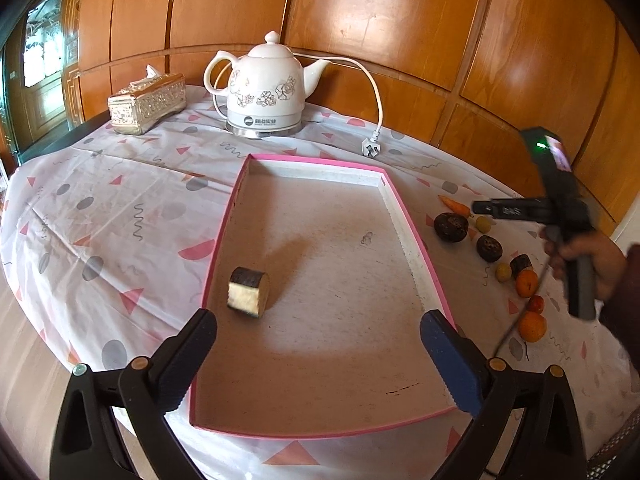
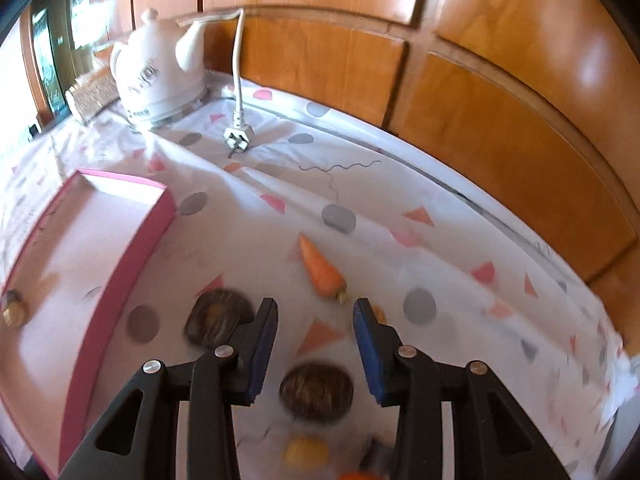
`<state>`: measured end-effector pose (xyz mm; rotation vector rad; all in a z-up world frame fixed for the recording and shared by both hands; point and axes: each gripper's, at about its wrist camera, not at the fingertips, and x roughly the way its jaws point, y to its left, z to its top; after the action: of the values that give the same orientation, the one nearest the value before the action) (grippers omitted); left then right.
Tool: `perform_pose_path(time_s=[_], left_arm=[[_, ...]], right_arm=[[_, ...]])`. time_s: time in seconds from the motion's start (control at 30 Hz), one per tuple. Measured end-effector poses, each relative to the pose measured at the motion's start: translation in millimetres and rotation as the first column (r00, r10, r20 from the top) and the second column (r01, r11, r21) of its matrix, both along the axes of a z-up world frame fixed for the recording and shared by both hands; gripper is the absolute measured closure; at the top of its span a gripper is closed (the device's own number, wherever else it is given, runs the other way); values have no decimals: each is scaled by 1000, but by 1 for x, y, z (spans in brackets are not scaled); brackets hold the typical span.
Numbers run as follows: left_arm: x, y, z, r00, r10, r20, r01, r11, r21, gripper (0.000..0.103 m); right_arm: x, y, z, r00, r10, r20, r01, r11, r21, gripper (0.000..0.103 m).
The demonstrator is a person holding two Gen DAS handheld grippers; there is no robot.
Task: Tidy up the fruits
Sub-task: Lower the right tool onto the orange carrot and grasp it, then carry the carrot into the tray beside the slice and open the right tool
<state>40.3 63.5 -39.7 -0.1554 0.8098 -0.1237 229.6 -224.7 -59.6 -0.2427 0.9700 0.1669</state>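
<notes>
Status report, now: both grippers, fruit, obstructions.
Left gripper open over pink-rimmed tray, empty. Right gripper open above dark round fruit, not gripping. One cut fruit piece in tray. Nothing blocking.

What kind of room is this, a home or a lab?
Most likely a home dining or sitting room: a floral ceramic electric kettle and an ornate tissue box stand on a patterned tablecloth, with glossy wood wall panelling behind.

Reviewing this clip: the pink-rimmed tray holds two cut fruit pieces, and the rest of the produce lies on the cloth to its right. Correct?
Not quite. The pink-rimmed tray holds only one cut fruit piece, near its left wall, as the left wrist view shows. The rest is right: the carrot, dark fruits and oranges lie on the cloth to the tray's right.
</notes>
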Motion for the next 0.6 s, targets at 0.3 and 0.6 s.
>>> perform_pose_path(time_s=[0.3,0.6], left_arm=[[8,-2,-9,999,-7,-38,6,1000,-25,0],[8,3,-9,999,38,-36,-39,999,-17,0]], right_arm=[[46,2,-38,994,-5,-112,-5,996,-90,67],[15,-1,-6,1000,-21,15,21,1000,-19,78]])
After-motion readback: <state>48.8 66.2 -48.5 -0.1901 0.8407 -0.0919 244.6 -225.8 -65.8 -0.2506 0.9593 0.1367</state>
